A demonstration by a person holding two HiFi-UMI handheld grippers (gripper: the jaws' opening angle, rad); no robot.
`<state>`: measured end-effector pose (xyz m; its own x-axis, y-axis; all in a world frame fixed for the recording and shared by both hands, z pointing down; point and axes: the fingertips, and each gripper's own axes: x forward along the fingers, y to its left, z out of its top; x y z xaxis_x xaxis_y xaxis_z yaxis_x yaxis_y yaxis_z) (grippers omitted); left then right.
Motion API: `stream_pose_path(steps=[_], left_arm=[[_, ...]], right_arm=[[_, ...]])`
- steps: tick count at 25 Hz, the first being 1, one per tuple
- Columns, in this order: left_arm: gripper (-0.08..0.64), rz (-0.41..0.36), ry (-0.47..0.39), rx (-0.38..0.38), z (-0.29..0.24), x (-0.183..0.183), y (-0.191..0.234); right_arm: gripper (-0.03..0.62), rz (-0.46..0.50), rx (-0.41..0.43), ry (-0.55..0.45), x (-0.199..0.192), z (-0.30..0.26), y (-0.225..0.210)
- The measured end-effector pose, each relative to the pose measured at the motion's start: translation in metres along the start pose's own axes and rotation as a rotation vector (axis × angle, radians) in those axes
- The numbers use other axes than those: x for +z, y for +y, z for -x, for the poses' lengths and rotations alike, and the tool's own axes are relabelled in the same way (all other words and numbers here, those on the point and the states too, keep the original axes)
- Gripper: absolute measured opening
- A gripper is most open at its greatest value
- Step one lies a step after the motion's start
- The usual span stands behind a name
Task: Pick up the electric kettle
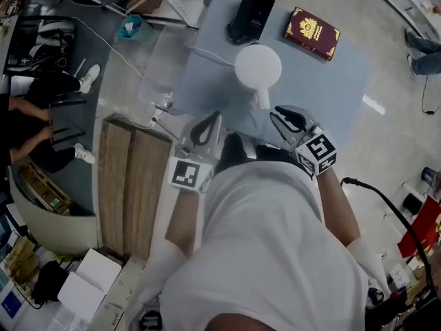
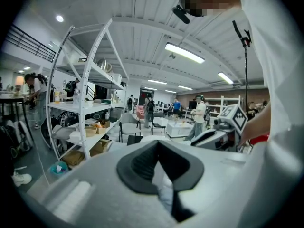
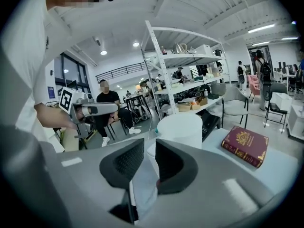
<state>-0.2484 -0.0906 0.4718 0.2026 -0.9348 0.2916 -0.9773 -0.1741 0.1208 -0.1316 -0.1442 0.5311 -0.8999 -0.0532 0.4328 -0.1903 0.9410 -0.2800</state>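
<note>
The white electric kettle (image 1: 258,66) stands on the pale blue table (image 1: 331,95), its handle (image 1: 264,102) pointing toward me. My right gripper (image 1: 284,118) hovers just right of the handle's near end, jaws open with a narrow gap and nothing pressed between them. In the right gripper view the kettle (image 3: 183,127) rises just beyond the right gripper (image 3: 149,148). My left gripper (image 1: 207,126) is over the table's near edge, left of the kettle, with nothing held. In the left gripper view its tips (image 2: 157,144) meet, so it is shut.
A black kettle base (image 1: 251,16) and a dark red book (image 1: 313,33) lie at the table's far side. A wooden bench (image 1: 131,185) stands to the left. White shelving (image 3: 180,75) and seated people (image 1: 34,123) are beyond it.
</note>
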Motion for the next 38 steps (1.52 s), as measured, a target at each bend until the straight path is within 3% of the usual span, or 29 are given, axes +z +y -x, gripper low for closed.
stream_pose_path(steps=[12,27,38], left_arm=[[0.002,0.019,0.022,0.0,-0.006,-0.014,0.017],[0.002,0.042,0.043,0.036,0.001,-0.032,0.027],[0.002,0.044,0.118,0.081,0.007,-0.087,0.052]], right_arm=[[0.195,0.015,0.014,0.087,-0.029,-0.035,-0.01],[0.222,0.089,0.032,0.177,-0.061,-0.064,-0.014],[0.224,0.132,0.071,0.228,-0.067,-0.091,-0.009]])
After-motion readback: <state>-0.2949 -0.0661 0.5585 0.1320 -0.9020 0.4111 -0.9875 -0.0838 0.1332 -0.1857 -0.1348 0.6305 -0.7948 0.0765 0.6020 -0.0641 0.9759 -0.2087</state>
